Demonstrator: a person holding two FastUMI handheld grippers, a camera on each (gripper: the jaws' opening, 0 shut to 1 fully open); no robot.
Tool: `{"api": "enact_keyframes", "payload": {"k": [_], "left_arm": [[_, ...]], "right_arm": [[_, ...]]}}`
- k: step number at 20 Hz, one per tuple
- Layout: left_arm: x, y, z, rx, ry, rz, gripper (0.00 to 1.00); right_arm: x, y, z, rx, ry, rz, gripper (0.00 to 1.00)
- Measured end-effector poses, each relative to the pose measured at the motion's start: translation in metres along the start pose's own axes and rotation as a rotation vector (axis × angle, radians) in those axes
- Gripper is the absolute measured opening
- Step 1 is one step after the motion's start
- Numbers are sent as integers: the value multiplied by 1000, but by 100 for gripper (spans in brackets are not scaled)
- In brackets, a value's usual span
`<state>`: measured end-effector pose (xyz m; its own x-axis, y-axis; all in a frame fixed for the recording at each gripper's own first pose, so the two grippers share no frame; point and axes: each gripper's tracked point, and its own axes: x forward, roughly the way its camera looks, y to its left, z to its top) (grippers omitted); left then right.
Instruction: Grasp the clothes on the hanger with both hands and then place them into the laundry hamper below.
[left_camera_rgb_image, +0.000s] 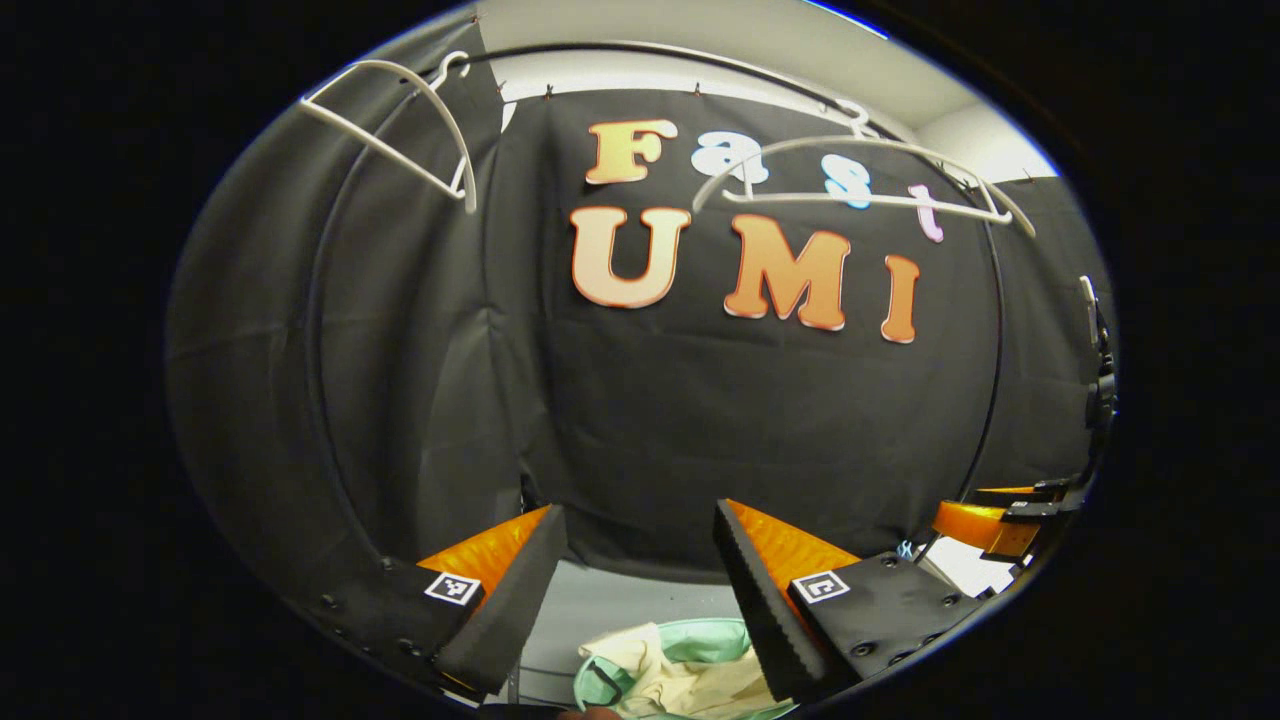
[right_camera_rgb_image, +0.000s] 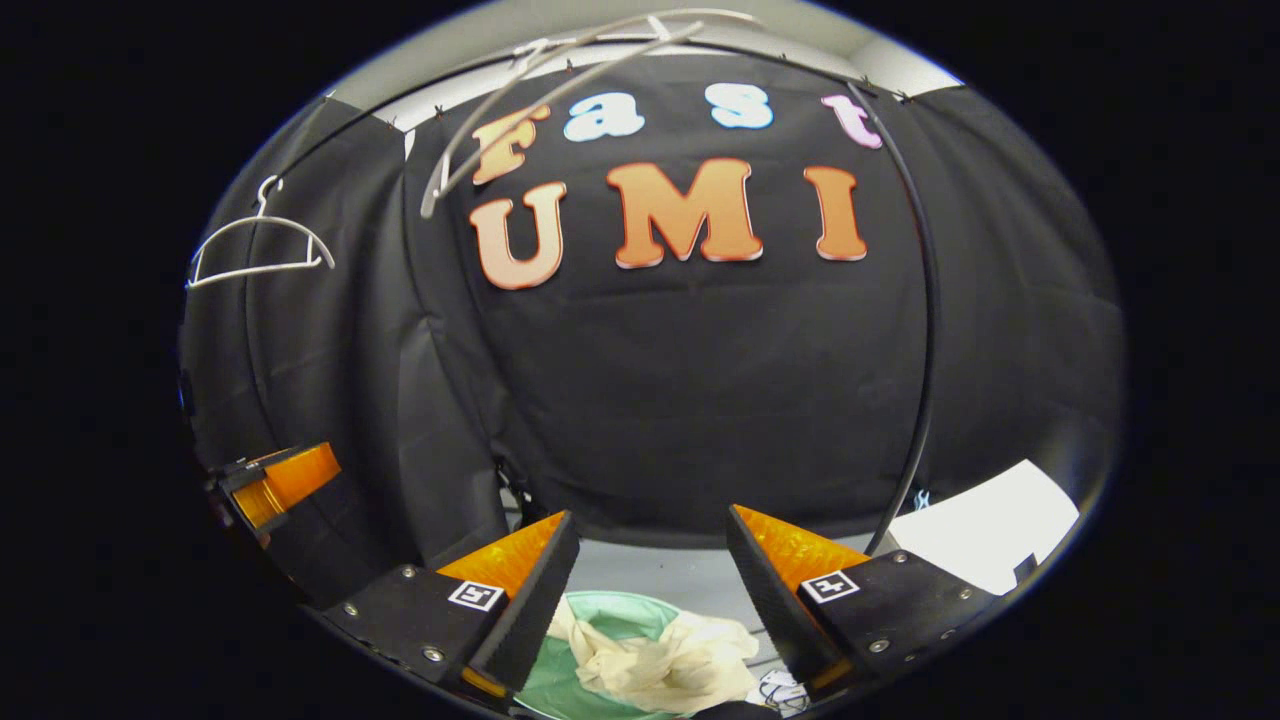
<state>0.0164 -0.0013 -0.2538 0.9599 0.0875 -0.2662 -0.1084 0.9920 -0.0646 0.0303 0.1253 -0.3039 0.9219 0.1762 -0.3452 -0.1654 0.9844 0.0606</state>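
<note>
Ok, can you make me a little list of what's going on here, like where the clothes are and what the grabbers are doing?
clothes: cream garment lying crumpled in the hamper
laundry hamper: pale green, down below both grippers
hangers: two white ones on the rail, both bare, one at the left, one at the right
left gripper: open, holding nothing, above the hamper
right gripper: open, holding nothing, above the hamper
task state: clothes look already dropped in

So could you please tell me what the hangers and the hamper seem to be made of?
Hangers: thin, smooth white bars, probably plastic or coated wire. Hamper: pale green, matte rim, apparently soft fabric or plastic; hard to tell. The clothes inside look like crumpled cream cloth.
</note>
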Motion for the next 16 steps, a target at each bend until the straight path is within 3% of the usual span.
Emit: {"api": "enact_keyframes", "payload": {"k": [3, 4, 9, 16], "left_arm": [[-15, 17, 49, 41, -83, 41, 94], [-19, 21, 64, 52, -105, 53, 97], [-43, 25, 125, 74, -212, 59, 94], [-70, 31, 184, 90, -286, 77, 98]], "right_arm": [[-19, -6, 46, -3, -86, -4, 92], [-25, -7, 58, -7, -106, -2, 92], [-58, -17, 117, -56, -205, -13, 92], [-92, -15, 165, -105, -301, -14, 92]]}}
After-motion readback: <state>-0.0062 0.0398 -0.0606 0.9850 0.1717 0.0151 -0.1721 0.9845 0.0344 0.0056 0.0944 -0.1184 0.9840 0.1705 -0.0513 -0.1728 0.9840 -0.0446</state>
